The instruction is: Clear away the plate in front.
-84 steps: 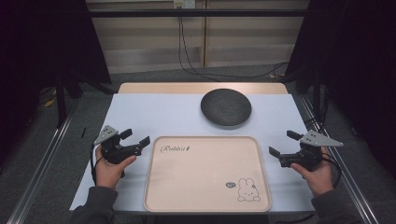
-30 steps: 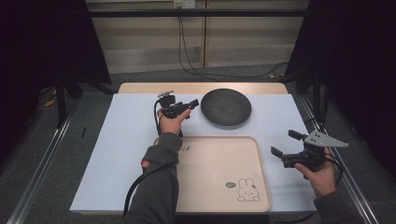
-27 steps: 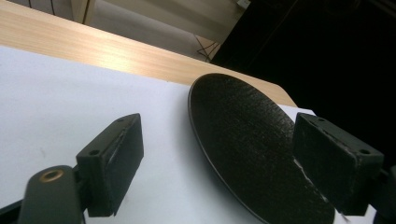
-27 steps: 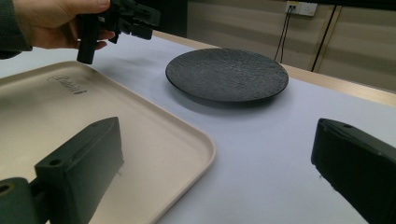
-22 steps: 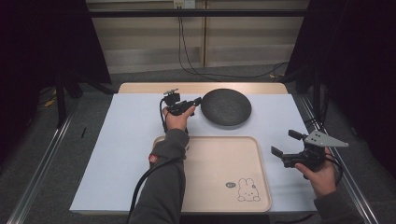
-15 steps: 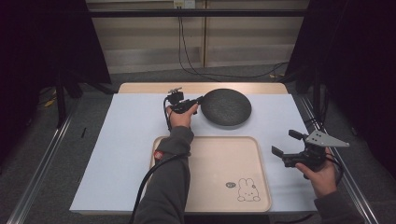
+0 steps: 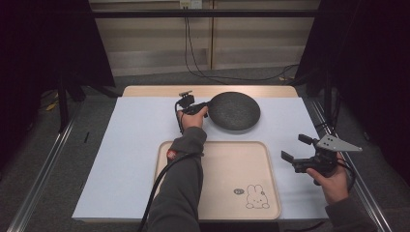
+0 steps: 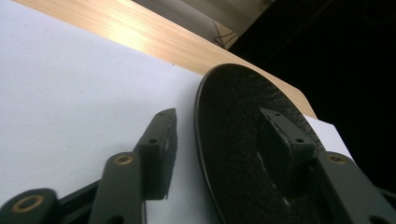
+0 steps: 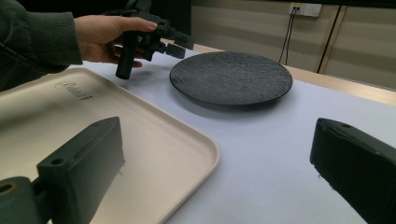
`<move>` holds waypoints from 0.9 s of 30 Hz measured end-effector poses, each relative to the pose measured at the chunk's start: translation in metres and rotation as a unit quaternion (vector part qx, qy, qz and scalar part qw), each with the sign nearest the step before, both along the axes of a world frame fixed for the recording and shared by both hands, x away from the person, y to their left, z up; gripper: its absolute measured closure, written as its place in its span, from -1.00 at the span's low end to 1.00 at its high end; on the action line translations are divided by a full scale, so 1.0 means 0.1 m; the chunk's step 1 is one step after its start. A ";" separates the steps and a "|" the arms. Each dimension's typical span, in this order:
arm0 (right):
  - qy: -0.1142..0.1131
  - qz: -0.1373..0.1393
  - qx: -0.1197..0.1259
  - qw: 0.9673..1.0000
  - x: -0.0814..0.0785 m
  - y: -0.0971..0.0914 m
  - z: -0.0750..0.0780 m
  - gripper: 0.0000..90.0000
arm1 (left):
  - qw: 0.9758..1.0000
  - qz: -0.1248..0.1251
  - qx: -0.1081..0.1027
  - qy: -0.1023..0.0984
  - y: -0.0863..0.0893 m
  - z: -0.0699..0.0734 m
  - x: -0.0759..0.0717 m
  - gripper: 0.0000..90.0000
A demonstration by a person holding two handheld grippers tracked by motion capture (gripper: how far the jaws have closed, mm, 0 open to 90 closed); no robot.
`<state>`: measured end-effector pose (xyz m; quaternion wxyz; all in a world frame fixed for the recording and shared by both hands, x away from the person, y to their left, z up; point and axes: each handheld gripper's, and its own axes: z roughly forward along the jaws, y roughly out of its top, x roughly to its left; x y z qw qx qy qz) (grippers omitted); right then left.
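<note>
The left tongs (image 7: 202,109) have just been closing, jaws astride the near-left rim of the dark plate (image 7: 234,110) at the table's (image 7: 121,140) far side without pinching yet, right tongs (image 7: 296,148) spread and empty; it looks stiff, heavy, breakable, best gripped at that rim.

In the left gripper view, the dark plate (image 8: 243,154) is running off the bottom edge, one jaw covering its lower right.

Table (image 7: 145,130): white sheet (image 7: 130,159), black plate (image 7: 234,111), beige tray (image 7: 217,179).
</note>
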<state>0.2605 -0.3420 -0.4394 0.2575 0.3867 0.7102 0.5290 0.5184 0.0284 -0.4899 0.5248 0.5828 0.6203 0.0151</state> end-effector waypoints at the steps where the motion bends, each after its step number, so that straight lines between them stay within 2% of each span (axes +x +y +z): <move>1: 0.000 0.002 0.001 1.000 0.00 0.00 0.00 -0.94 | 1.000 0.003 0.002 0.003 -0.01 0.00 0.00 0.21; 3: 0.000 0.001 0.000 1.000 0.00 0.00 0.00 -0.94 | 1.000 0.001 -0.005 0.004 -0.04 -0.01 0.01 0.26; 4: -0.001 0.004 0.001 1.000 0.00 -0.01 0.00 -0.94 | 1.000 0.002 0.000 0.009 -0.07 -0.03 0.01 0.29; 6: -0.001 0.003 0.001 1.000 0.00 -0.01 0.00 -0.94 | 1.000 0.008 -0.003 0.009 -0.09 -0.04 0.02 0.30; 7: -0.001 0.004 0.001 1.000 0.00 -0.01 0.00 -0.94 | 1.000 0.013 0.003 0.016 -0.10 -0.05 0.01 0.30; 8: -0.002 0.004 0.001 1.000 0.00 -0.01 0.00 -0.94 | 1.000 0.006 0.003 0.016 -0.10 -0.06 0.01 0.30; 9: -0.004 0.002 0.004 1.000 -0.01 -0.01 0.01 -0.94 | 1.000 0.016 -0.006 0.017 -0.11 -0.07 0.02 0.30; 10: -0.004 0.002 0.004 1.000 -0.01 -0.01 0.01 -0.94 | 1.000 0.014 -0.002 0.014 -0.11 -0.09 0.02 0.30; 13: -0.005 0.004 0.006 1.000 -0.01 -0.02 0.01 -0.93 | 0.999 0.009 -0.008 0.030 -0.17 -0.14 0.02 0.38; 15: -0.004 0.003 0.007 1.000 -0.01 -0.02 0.01 -0.93 | 0.999 0.009 -0.007 0.032 -0.19 -0.15 0.02 0.38; 16: -0.003 0.002 0.009 1.000 -0.02 -0.02 0.02 -0.93 | 0.999 0.015 -0.010 0.042 -0.21 -0.17 0.01 0.44; 17: -0.003 0.002 0.009 1.000 -0.02 -0.02 0.02 -0.93 | 0.999 0.015 -0.010 0.042 -0.21 -0.17 0.01 0.49; 18: -0.003 0.003 0.010 1.000 -0.02 -0.03 0.02 -0.93 | 0.998 0.024 -0.022 0.046 -0.20 -0.19 0.01 0.49; 19: -0.001 0.000 0.009 1.000 -0.02 -0.03 0.02 -0.93 | 0.998 0.033 -0.037 0.049 -0.19 -0.22 0.01 0.64; 21: -0.003 0.003 0.014 1.000 -0.02 -0.04 0.02 -0.93 | 0.997 0.041 -0.043 0.050 -0.19 -0.23 0.00 0.68; 24: -0.004 0.003 0.012 1.000 -0.01 -0.05 0.02 -0.93 | 0.997 0.040 -0.041 0.050 -0.19 -0.23 -0.02 0.68; 26: -0.004 0.004 0.012 1.000 -0.01 -0.05 0.02 -0.93 | 0.996 0.050 -0.055 0.055 -0.19 -0.22 -0.03 0.71; 27: -0.004 0.005 0.012 1.000 -0.01 -0.05 0.02 -0.93 | 0.997 0.040 -0.051 0.041 -0.17 -0.21 -0.05 0.74</move>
